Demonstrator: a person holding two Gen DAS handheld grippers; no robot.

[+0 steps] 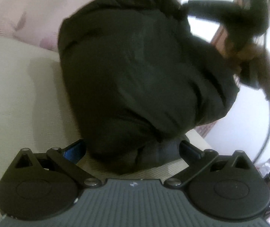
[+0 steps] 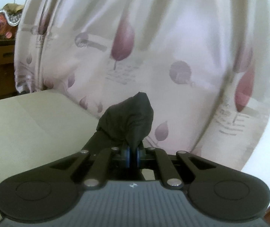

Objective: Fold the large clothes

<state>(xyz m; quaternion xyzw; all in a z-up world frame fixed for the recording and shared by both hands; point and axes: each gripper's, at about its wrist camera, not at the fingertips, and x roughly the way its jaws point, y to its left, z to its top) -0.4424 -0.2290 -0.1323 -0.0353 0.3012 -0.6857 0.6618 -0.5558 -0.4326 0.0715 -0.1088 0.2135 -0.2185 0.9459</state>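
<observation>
Between my right gripper's [image 2: 133, 156] pressed-together fingers I pinched a bunched corner of the dark garment [image 2: 129, 119], soft and limp, while my left gripper [image 1: 133, 149] stood spread around its heavier slumping bulk [image 1: 135, 71] on the beige surface [image 1: 17, 94], best gripped at edges.

The garment [image 1: 135, 71] is smeared by motion in the left wrist view, and its bulk hides most of both fingers [image 1: 74, 150] of the left gripper [image 1: 133, 149]. At the upper right a dark shape [image 1: 248, 19] (perhaps the person) is too blurred to identify. In the right wrist view the gripper body covers the cloth below the pinch [image 2: 133, 156].
</observation>
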